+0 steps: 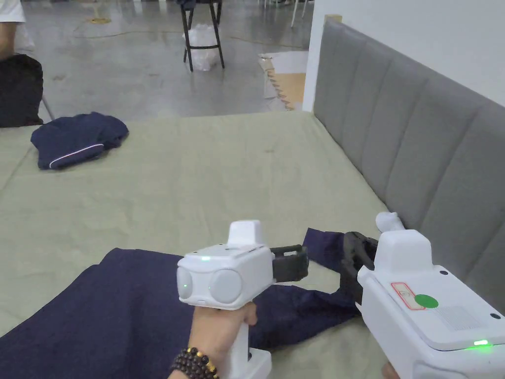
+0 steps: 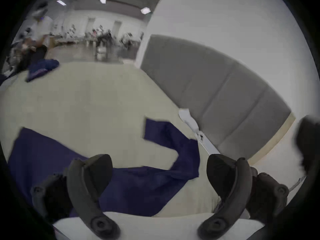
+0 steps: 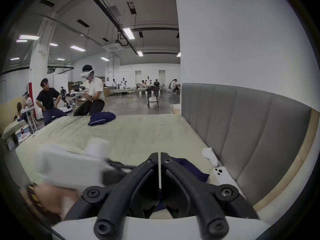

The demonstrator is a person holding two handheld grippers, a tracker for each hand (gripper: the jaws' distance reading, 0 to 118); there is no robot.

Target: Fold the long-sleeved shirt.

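A dark navy long-sleeved shirt (image 1: 123, 306) lies spread on the pale green bed sheet (image 1: 197, 187), with one sleeve (image 1: 323, 246) reaching right and bending toward the headboard. My left gripper (image 1: 290, 263) hovers over that sleeve; in the left gripper view its jaws (image 2: 158, 159) stand wide open above the shirt (image 2: 138, 183) with nothing between them. My right gripper (image 1: 356, 254) sits just right of the sleeve end. In the right gripper view its jaws (image 3: 159, 154) are pressed together, with navy cloth (image 3: 188, 169) behind them and no cloth visible at the tips.
A grey padded headboard (image 1: 419, 148) runs along the bed's right side. A white sock-like item (image 1: 389, 221) and a white phone (image 3: 220, 173) lie at its foot. Another navy garment (image 1: 76, 138) sits at the far left. People (image 3: 91, 94) work beyond the bed.
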